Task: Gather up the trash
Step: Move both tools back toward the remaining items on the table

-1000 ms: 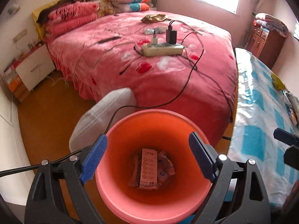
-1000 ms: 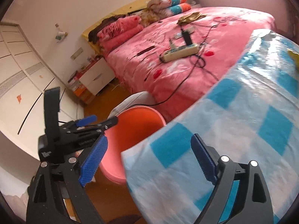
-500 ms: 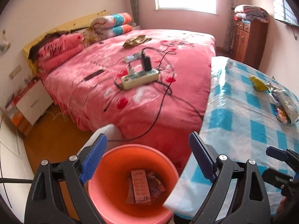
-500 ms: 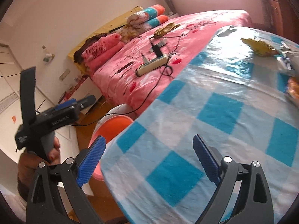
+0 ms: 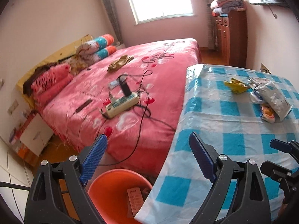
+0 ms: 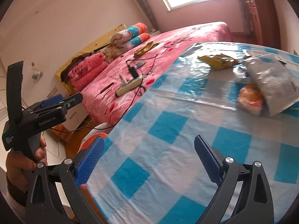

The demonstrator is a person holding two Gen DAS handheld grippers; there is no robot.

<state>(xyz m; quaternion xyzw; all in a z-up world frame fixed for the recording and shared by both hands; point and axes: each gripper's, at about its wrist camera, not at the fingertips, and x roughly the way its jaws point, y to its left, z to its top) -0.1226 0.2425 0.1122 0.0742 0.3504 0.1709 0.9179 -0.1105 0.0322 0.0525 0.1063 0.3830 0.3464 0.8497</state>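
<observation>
Swinging from orange bin [image 5: 115,192] toward table wrappers [image 6: 217,60]. Right gripper [image 6: 147,160] just widened, empty; left gripper [image 5: 149,158] released, empty. Next pickup likely.

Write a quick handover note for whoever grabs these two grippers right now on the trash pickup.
Left gripper: open, empty, above the orange bin.
Right gripper: jaws have just been opening, nothing between them, over the checked table.
Done: some packaging already lies in the bin.
Left: yellow wrapper, grey foil bag and orange packet at the table's far side.
</observation>
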